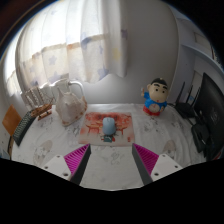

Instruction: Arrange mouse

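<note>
A pale blue-grey mouse (108, 125) lies on a pink and orange patterned mouse mat (107, 127) on a table with a white printed cloth (110, 160). My gripper (112, 157) is well short of the mat, above the cloth. Its two fingers with magenta pads (75, 156) stand wide apart and hold nothing. The mouse lies beyond the fingers, roughly in line with the gap between them.
A cartoon boy figure (156, 99) in red and blue stands right of the mat. A white swan-like ornament (67, 103) and a small rack (40, 103) stand to the left. A dark monitor (207, 105) is at the far right. Curtains hang behind.
</note>
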